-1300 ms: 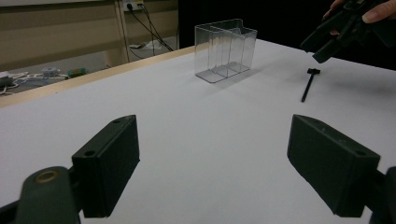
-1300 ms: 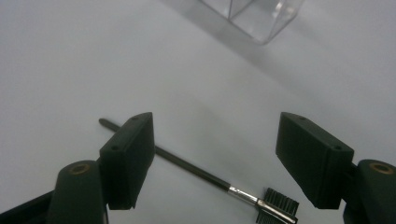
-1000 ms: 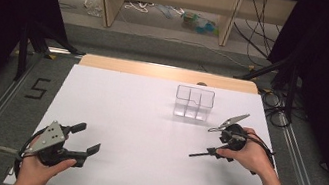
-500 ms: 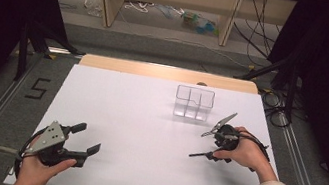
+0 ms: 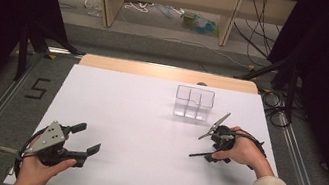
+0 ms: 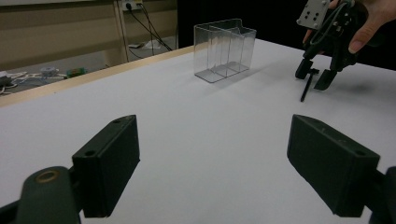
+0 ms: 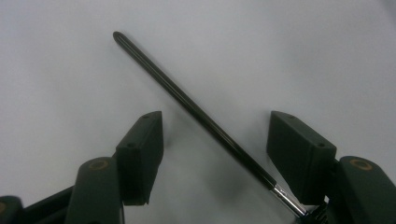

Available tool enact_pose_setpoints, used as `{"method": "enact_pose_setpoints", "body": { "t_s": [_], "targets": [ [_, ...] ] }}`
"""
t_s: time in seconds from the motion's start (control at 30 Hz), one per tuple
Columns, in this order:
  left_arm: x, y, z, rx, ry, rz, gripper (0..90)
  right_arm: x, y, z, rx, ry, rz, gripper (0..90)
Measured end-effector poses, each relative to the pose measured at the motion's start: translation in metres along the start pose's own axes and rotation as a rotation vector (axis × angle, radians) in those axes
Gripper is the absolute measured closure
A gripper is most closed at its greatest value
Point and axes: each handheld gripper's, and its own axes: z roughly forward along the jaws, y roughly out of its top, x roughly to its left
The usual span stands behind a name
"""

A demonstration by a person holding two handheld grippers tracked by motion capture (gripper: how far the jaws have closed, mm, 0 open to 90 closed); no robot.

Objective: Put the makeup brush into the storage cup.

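Right gripper view: right hand-held gripper [image 7: 215, 154] jaws have just been closing around the black pen [image 7: 196, 112] lying on the table [image 5: 138, 118], pads not yet touching. Grasp imminent. Left hand-held gripper [image 5: 85, 138] idle, open.

Black pen [image 7: 196, 112]: silver end cut off by bottom edge in right gripper view; contact with right-hand pad [image 7: 299, 154] cannot be told. High view: pen [image 5: 200, 154] thin sliver, butt hidden under right gripper [image 5: 211, 142]. Clear compartment box [image 5: 193, 102]: contents indiscernible. Clutter on far floor [image 5: 197, 22] too small to identify. Left gripper [image 6: 224, 163] body cut off by bottom edge.
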Motion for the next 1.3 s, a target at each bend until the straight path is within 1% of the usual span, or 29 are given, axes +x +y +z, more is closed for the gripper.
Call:
{"method": "enact_pose_setpoints", "body": {
  "t_s": [0.1,0.17,0.2,0.23,0.27,0.3,0.33,0.37,0.4,0.5,0.53,0.57,0.6,0.63,0.67,0.7,0.77,0.8,0.83,0.87,0.9,0.93,0.97,1.0,1.07,1.1,1.2,1.23,1.3],
  "targets": [
    [0.000,0.000,0.000,0.000,0.000,0.001,16.7,-0.001,0.001,0.000,0.010,0.004,-0.005,38.0],
    [0.000,0.000,0.000,0.000,0.001,0.003,16.7,-0.002,0.005,0.000,0.034,0.005,-0.014,38.3],
    [0.000,0.000,0.000,0.000,0.001,0.003,16.7,-0.002,0.005,0.000,0.034,0.005,-0.014,38.3],
    [0.000,0.000,0.000,0.001,0.001,0.001,16.7,-0.001,0.006,0.000,0.048,0.008,-0.013,38.3],
    [0.000,0.000,0.000,0.000,0.001,0.000,16.7,-0.001,0.009,0.000,0.071,0.008,-0.022,38.7],
    [0.000,0.000,0.000,0.000,0.001,0.000,16.7,0.000,0.010,0.001,0.083,0.003,-0.022,39.3],
    [0.000,0.000,0.000,0.000,0.001,0.000,16.7,0.000,0.010,0.001,0.083,0.003,-0.022,39.3],
    [0.000,0.000,0.000,0.000,0.003,-0.008,16.7,-0.001,0.012,0.001,0.109,-0.020,-0.063,42.7],
    [0.000,0.000,0.000,-0.001,0.002,-0.006,16.7,-0.001,0.014,0.001,0.120,-0.029,-0.081,44.7],
    [0.000,0.000,0.000,-0.001,0.000,0.003,16.8,0.001,0.016,0.002,0.136,-0.029,-0.085,46.0],
    [-0.001,-0.001,0.000,-0.007,-0.002,-0.015,16.7,0.003,0.019,0.002,0.156,-0.040,-0.100,48.5],
    [-0.001,-0.001,0.000,-0.007,-0.002,-0.015,16.8,0.003,0.019,0.002,0.156,-0.040,-0.100,48.5],
    [-0.001,-0.001,0.000,-0.008,-0.002,-0.021,16.8,0.006,0.021,0.002,0.177,-0.037,-0.104,53.6],
    [-0.001,-0.001,0.000,-0.008,-0.002,-0.021,16.8,0.006,0.021,0.002,0.186,-0.050,-0.130,55.8],
    [-0.001,-0.001,0.000,-0.008,-0.002,-0.021,16.8,0.006,0.021,0.002,0.186,-0.050,-0.130,55.8],
    [-0.001,-0.001,0.000,-0.006,0.000,-0.013,16.8,0.007,0.022,0.002,0.191,-0.046,-0.142,60.9],
    [-0.001,0.000,-0.001,-0.002,0.004,-0.006,16.8,0.009,0.023,0.002,0.202,-0.049,-0.137,62.8],
    [-0.001,0.000,-0.001,-0.001,0.004,-0.005,16.9,0.010,0.023,0.002,0.213,-0.043,-0.146,66.9],
    [-0.001,0.000,-0.001,-0.001,0.004,-0.005,16.9,0.011,0.024,0.002,0.219,-0.041,-0.148,68.6],
    [-0.001,0.000,-0.001,-0.001,0.005,-0.006,16.9,0.011,0.024,0.002,0.219,-0.041,-0.148,68.6],
    [-0.001,0.000,-0.001,-0.002,0.006,-0.010,16.8,0.013,0.025,0.002,0.236,-0.042,-0.147,72.8],
    [-0.002,-0.001,-0.001,-0.002,0.006,-0.021,16.9,0.013,0.025,0.002,0.240,-0.040,-0.154,74.0],
    [-0.002,-0.001,-0.001,-0.002,0.006,-0.021,16.9,0.013,0.025,0.002,0.240,-0.040,-0.154,74.0],
    [-0.002,-0.001,-0.001,-0.002,0.006,-0.021,16.9,0.014,0.025,0.002,0.249,-0.043,-0.160,76.5],
    [-0.002,-0.001,-0.001,-0.003,0.007,-0.020,16.9,0.015,0.026,0.002,0.254,-0.043,-0.155,77.5],
    [-0.001,0.000,-0.001,-0.001,0.006,-0.003,16.9,0.015,0.026,0.002,0.261,-0.039,-0.160,80.4],
    [-0.001,-0.001,-0.001,-0.001,0.006,-0.003,16.9,0.016,0.026,0.002,0.268,-0.037,-0.168,82.5],
    [-0.001,0.000,-0.001,-0.001,0.006,-0.004,16.9,0.017,0.027,0.002,0.278,-0.037,-0.161,83.4],
    [-0.002,-0.001,-0.001,-0.002,0.008,-0.020,16.9,0.017,0.027,0.003,0.284,-0.035,-0.167,85.0]
  ]
}}
